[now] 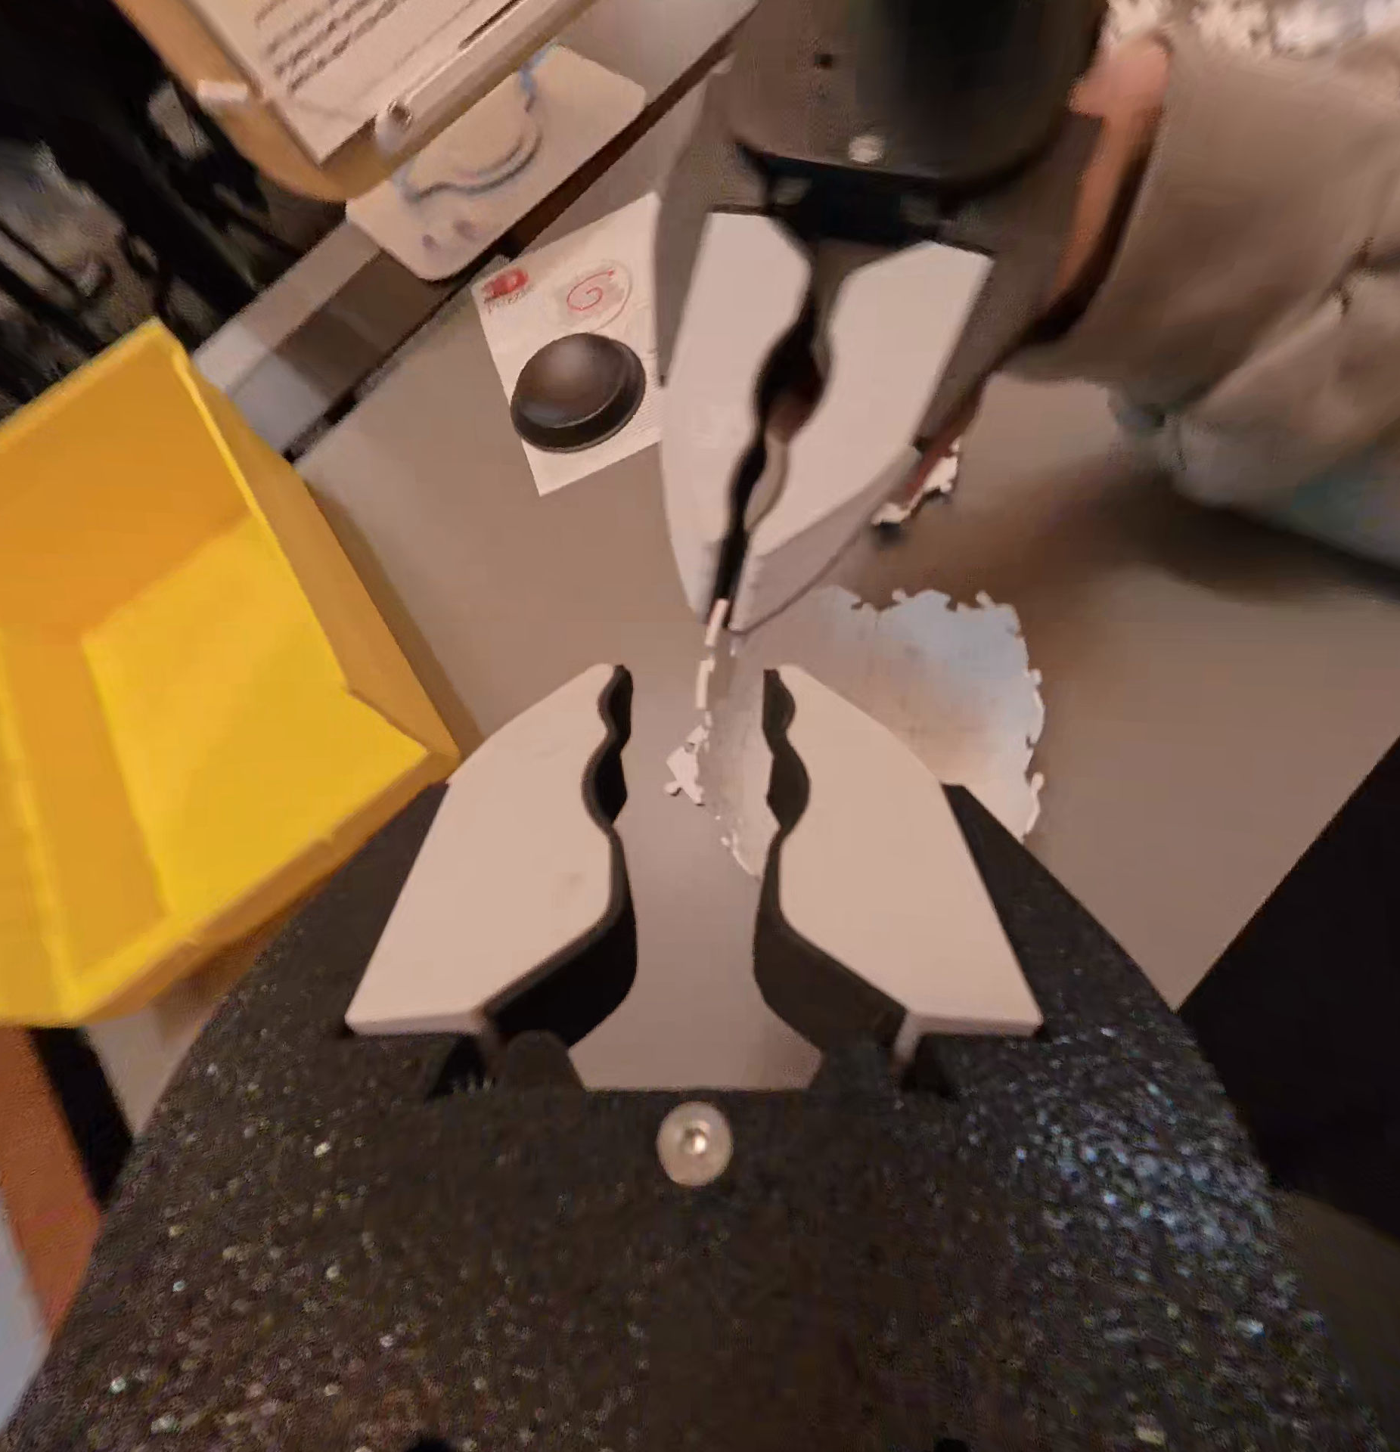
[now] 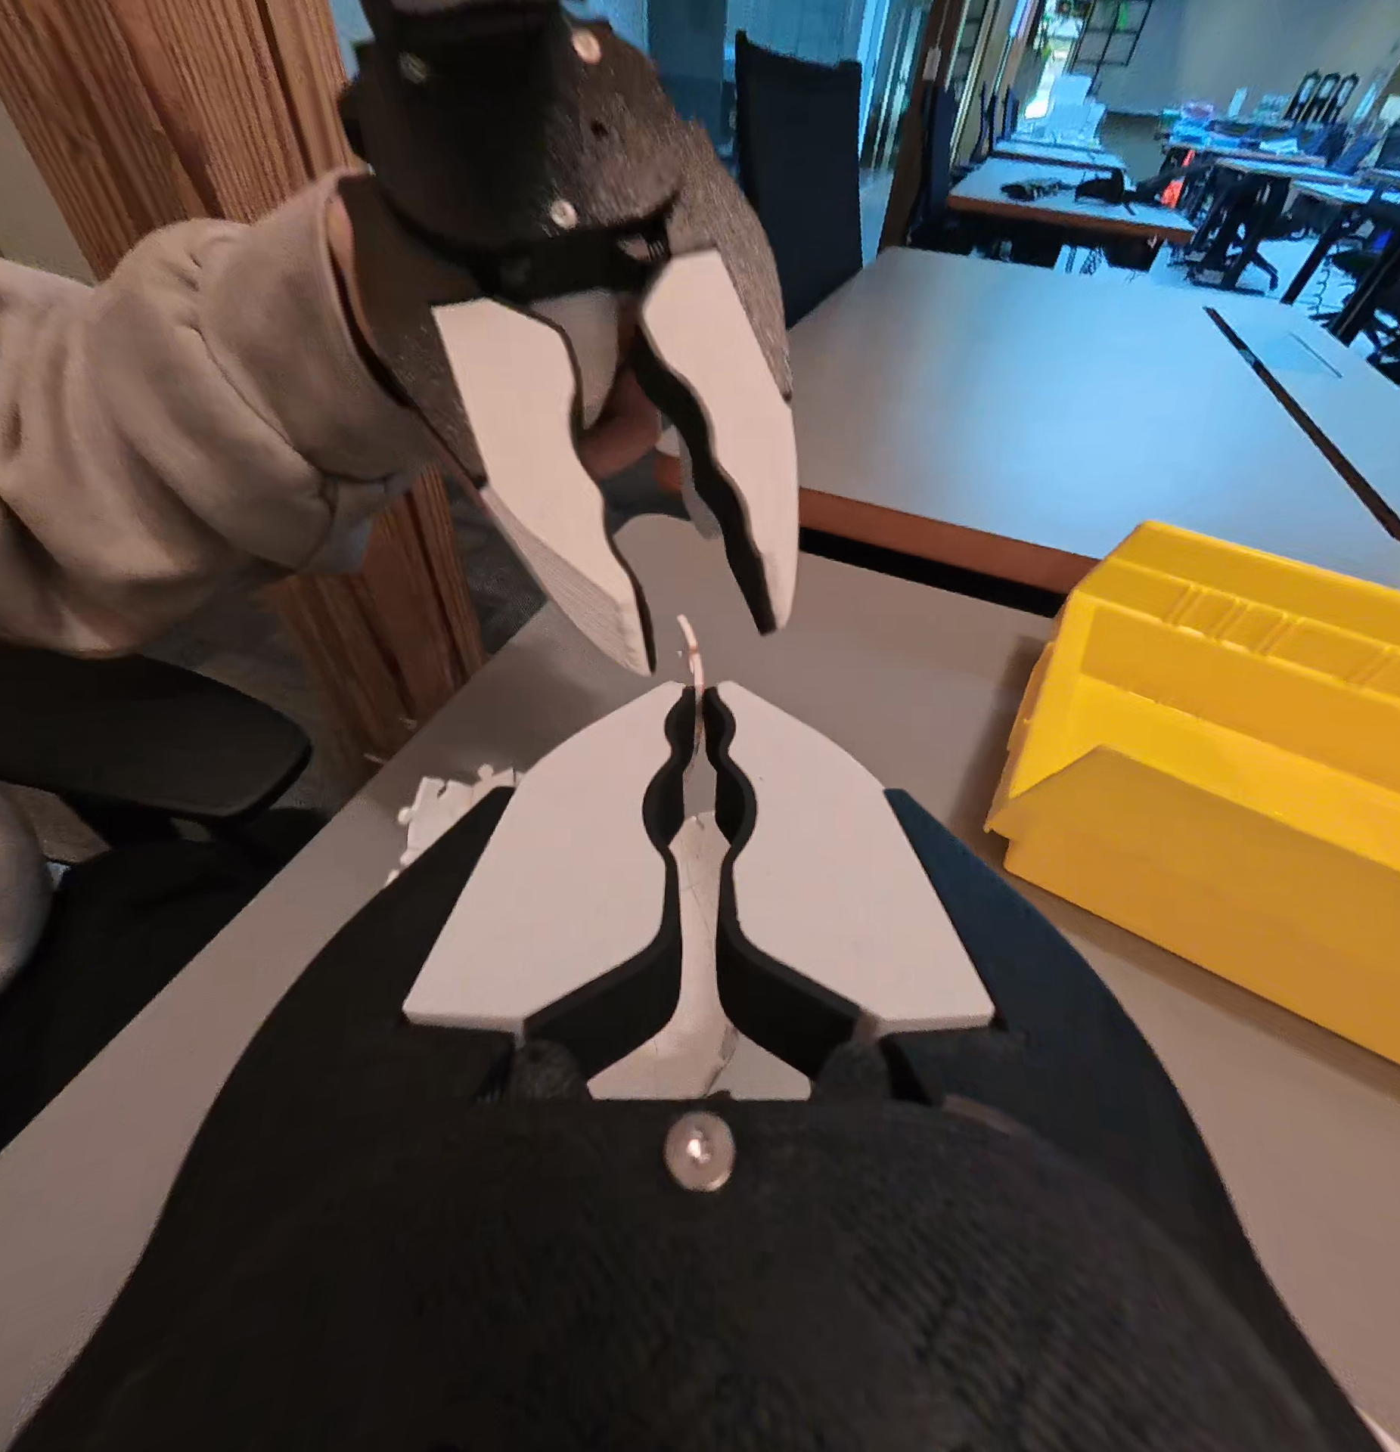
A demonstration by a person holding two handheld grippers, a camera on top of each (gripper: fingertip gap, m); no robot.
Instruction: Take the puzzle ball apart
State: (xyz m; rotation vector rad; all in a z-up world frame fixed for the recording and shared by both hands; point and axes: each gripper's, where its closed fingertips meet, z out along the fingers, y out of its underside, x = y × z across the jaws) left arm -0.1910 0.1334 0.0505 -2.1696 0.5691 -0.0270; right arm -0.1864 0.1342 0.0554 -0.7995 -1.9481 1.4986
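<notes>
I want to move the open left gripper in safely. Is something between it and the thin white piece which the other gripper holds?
Nothing visible blocks it. The left gripper is open, and the puzzle piece pinched by the right gripper stands just ahead of its gap. Only bare table shows between them.

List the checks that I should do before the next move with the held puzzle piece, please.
1. Right gripper shut on the thin white puzzle piece: ok.
2. Left gripper open, gripping nothing: ok.
3. Piece separated from the large white curved puzzle shell on the grey table: cannot tell.
4. Shell steadied by the left gripper: not ok.
5. Yellow plastic bin opening unobstructed: ok.
</notes>
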